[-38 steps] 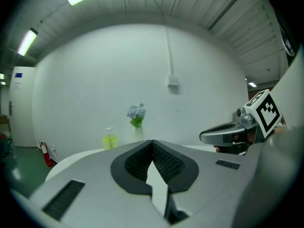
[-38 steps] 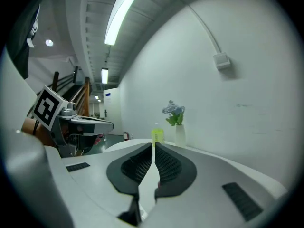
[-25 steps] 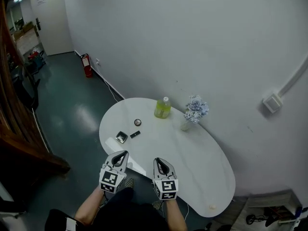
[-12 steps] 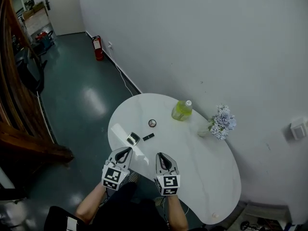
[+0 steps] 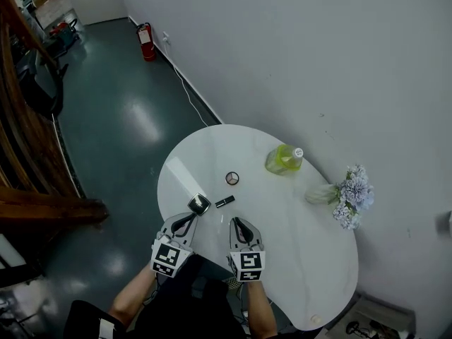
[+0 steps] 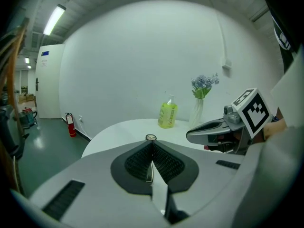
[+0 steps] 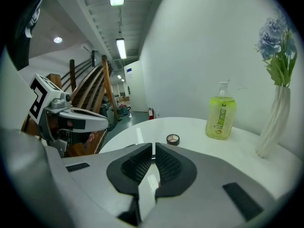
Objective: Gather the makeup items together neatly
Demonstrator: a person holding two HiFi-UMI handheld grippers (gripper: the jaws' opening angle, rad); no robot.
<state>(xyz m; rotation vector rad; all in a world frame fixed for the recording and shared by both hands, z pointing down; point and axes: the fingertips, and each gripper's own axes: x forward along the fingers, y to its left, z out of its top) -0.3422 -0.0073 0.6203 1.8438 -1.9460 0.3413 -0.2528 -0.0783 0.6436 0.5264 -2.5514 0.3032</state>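
Observation:
On the white oval table (image 5: pixel 311 260) lie a small square compact (image 5: pixel 199 204), a short black stick-shaped item (image 5: pixel 224 201) and a round compact (image 5: pixel 232 178). My left gripper (image 5: pixel 188 218) is shut and empty, its tip just short of the square compact at the table's near edge. My right gripper (image 5: pixel 234 221) is also shut and empty, a little short of the black stick. In the left gripper view the jaws (image 6: pixel 152 142) are pressed together and the round compact (image 6: pixel 151 137) shows beyond them. In the right gripper view the round compact (image 7: pixel 173 138) lies past the shut gripper (image 7: pixel 153 146).
A yellow-green pump bottle (image 5: pixel 284 159) stands at the table's far side near the wall. Right of it stands a white vase with pale blue flowers (image 5: pixel 346 193). A red fire extinguisher (image 5: pixel 146 32) stands on the dark floor, and wooden stairs (image 5: pixel 28 154) rise at the left.
Both grippers have moved forward and down toward the table's near edge, side by side. The head view has swung, so the table sits closer and more central. The jaws stayed shut.

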